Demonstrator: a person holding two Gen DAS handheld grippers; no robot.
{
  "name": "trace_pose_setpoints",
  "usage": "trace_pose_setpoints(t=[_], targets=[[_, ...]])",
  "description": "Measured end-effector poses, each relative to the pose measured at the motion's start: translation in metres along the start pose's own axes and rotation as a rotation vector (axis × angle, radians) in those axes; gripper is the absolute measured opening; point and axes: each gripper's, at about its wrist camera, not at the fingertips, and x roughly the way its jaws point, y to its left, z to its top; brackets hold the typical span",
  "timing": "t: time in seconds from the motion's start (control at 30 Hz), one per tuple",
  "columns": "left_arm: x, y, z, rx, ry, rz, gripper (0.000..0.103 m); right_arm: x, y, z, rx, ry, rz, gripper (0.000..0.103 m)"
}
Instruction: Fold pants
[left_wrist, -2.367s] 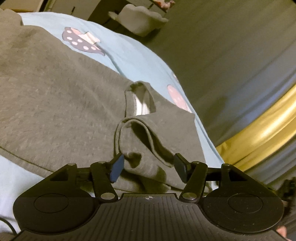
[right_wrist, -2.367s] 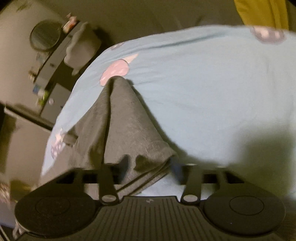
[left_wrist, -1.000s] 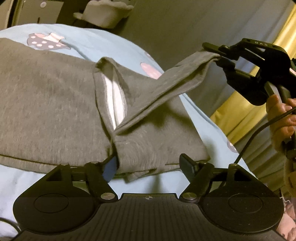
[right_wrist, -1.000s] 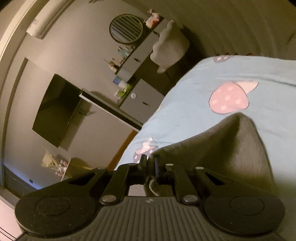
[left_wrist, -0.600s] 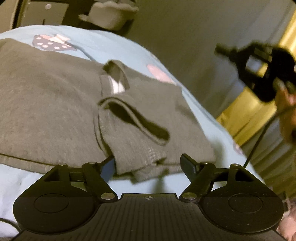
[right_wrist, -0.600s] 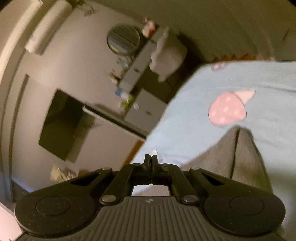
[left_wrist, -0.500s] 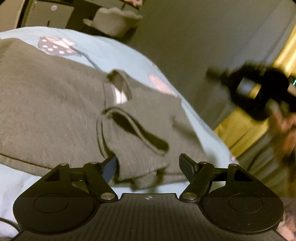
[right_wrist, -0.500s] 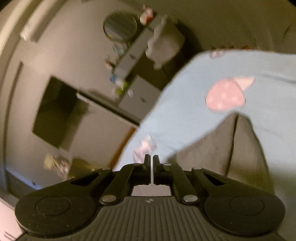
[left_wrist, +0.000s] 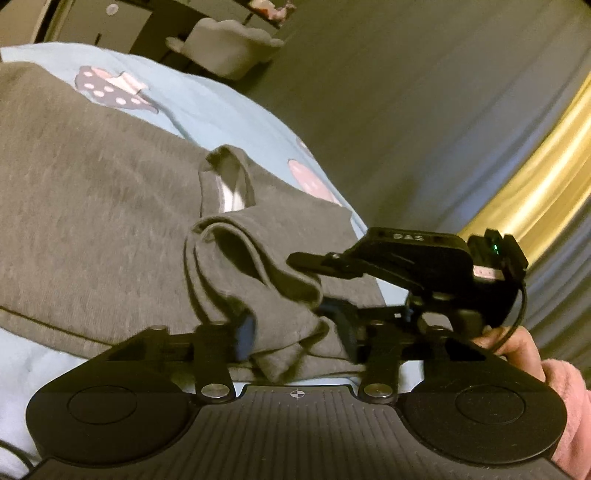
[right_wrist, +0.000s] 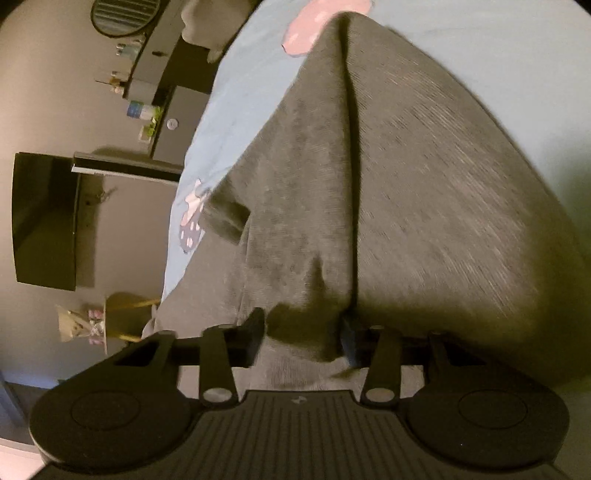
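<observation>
We see the grey pants (left_wrist: 92, 206) on the blue bedsheet (left_wrist: 207, 103) near its edge | left gripper (left_wrist: 295, 332) closing around the bunched hem, contact unclear | right gripper (right_wrist: 303, 332) just parting, fabric between its jaws

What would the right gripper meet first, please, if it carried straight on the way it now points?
Most likely the grey knit pants: the right gripper points straight into that cloth, a bunched fold already between its parted jaws, which have just been opening.

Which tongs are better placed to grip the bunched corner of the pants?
Probably left: the left tongs, just closing, already have that corner between them. The right tongs, just opening, straddle a fold beside it.
</observation>
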Motion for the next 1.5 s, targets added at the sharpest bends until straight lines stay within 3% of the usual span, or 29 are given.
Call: trace_pose_setpoints(t=[0.03,0.2,0.33,0.53,0.6,0.7,0.83,0.97,1.03,1.07,1.1,1.13,1.27,1.5], targets=[[-0.001,0.001,0.000,-0.004,-0.002,-0.002,0.038,0.000,0.003,0.000,-0.027,-0.012,-0.003,0.010],[-0.004,0.003,0.001,-0.027,0.004,-0.058,0.033,-0.027,0.019,0.003,-0.127,-0.107,0.009,0.009],[-0.010,-0.014,0.001,0.019,0.008,-0.103,0.032,-0.077,0.026,0.014,-0.131,-0.218,0.063,0.009],[-0.005,-0.055,-0.014,0.093,0.089,-0.257,0.032,-0.143,0.023,0.034,-0.135,-0.360,0.093,0.009],[0.006,-0.058,-0.018,0.108,0.122,-0.221,0.034,-0.148,0.027,0.040,-0.153,-0.364,0.081,0.009],[0.019,-0.039,-0.017,0.026,0.149,-0.129,0.034,-0.130,0.042,0.045,-0.191,-0.336,0.069,0.009],[0.014,-0.008,-0.010,-0.096,0.102,0.029,0.036,-0.074,0.073,0.043,-0.280,-0.268,0.028,0.009],[0.004,0.011,-0.005,-0.179,0.071,0.115,0.036,-0.012,0.108,0.042,-0.363,-0.217,0.010,0.010],[-0.003,0.009,-0.003,-0.155,0.043,0.160,0.041,0.008,0.121,0.041,-0.389,-0.239,-0.012,0.020],[-0.006,0.006,-0.002,-0.134,0.031,0.197,0.044,0.013,0.126,0.040,-0.397,-0.252,-0.030,0.038],[-0.009,0.005,-0.001,-0.118,0.022,0.227,0.049,0.016,0.128,0.040,-0.397,-0.259,-0.047,0.049],[-0.011,0.004,-0.001,-0.109,0.013,0.243,0.052,0.015,0.129,0.039,-0.391,-0.269,-0.047,0.061],[-0.013,0.011,0.003,-0.152,0.005,0.234,0.057,-0.004,0.114,0.033,-0.392,-0.260,-0.022,0.063],[-0.020,0.005,0.014,-0.158,-0.038,0.212,0.070,-0.059,0.028,0.001,-0.330,-0.245,-0.137,0.071]])
